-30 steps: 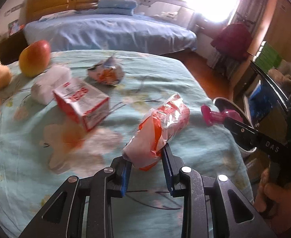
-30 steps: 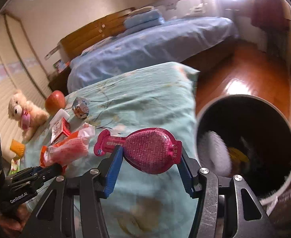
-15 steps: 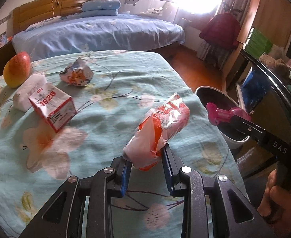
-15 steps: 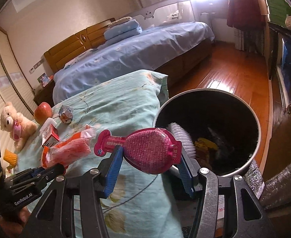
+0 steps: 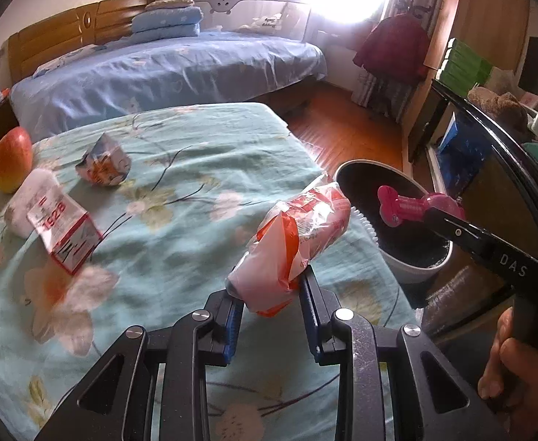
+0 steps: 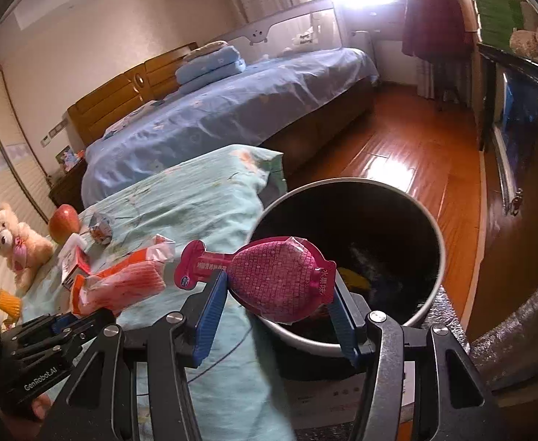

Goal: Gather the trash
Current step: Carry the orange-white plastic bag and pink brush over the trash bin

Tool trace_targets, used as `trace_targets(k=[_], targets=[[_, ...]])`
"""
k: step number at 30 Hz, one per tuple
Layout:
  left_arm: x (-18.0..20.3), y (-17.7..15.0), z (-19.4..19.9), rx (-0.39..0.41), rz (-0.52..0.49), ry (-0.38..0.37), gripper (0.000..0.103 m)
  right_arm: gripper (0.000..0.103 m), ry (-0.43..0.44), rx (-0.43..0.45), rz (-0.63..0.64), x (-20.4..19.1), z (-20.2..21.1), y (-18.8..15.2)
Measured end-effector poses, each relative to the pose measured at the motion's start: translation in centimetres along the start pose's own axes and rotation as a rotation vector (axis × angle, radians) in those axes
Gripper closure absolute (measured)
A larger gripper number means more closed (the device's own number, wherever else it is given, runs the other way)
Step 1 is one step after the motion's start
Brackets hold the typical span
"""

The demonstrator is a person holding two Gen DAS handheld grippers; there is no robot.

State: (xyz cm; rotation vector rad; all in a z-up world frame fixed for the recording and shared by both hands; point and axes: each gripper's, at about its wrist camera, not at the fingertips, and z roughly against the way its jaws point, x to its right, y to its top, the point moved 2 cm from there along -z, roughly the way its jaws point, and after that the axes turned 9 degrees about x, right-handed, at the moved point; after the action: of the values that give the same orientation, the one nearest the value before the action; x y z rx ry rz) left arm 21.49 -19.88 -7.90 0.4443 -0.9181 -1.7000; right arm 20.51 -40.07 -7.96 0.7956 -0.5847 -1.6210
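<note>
mostly the inside of the trash bin (image 6: pixel 436 242) is too dark to read: only a yellow scrap (image 6: pixel 355 278) and something pale and ribbed at the near wall can be made out, and i cannot tell what they are. the near part of its rim is hidden behind the right gripper (image 6: pixel 278 305). this gripper grasps a pink pear-shaped snack packet (image 6: pixel 280 277) between its blue pads, the narrow neck of the packet pointing left, and the packet hangs over the near edge of the bin opening. in the left wrist view only the neck of the packet (image 5: pixel 403 207) shows, the body is covered by the black finger.

the left gripper (image 5: pixel 269 307) is clenched on an orange and white plastic wrapper (image 5: pixel 298 242) at its lower end; the upper end sticks forward, above the floral bedspread (image 5: pixel 180 220) and near the bin (image 5: pixel 417 273). the hand (image 5: pixel 507 360) on the right gripper is cut off by the frame edge.

on the bedspread lie a red and white carton (image 5: pixel 63 235) marked 1928, touching a white pack (image 5: pixel 30 202) behind it, a crumpled small wrapper (image 5: pixel 103 163) and an apple (image 5: pixel 10 160), well apart from the grippers. a teddy bear (image 6: pixel 15 246) sits at the far left, and a blue bed (image 6: pixel 232 110) stands behind. the window glare washes out the far wall.
</note>
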Motion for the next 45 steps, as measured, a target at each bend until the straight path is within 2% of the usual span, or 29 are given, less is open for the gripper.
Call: trace_targets(k=[12,45], targets=[[2.5,1.2,-2.5,-0.013,-0.05,-0.011,0.075,0.048,-0.05,-0.011,-0.027,3.2,-1.0,0.7],[6.8,3.4,-7.4,-0.039,-0.112,-0.02,0.075,0.048,-0.1,-0.024,-0.042,6.8,-3.1,2.3]])
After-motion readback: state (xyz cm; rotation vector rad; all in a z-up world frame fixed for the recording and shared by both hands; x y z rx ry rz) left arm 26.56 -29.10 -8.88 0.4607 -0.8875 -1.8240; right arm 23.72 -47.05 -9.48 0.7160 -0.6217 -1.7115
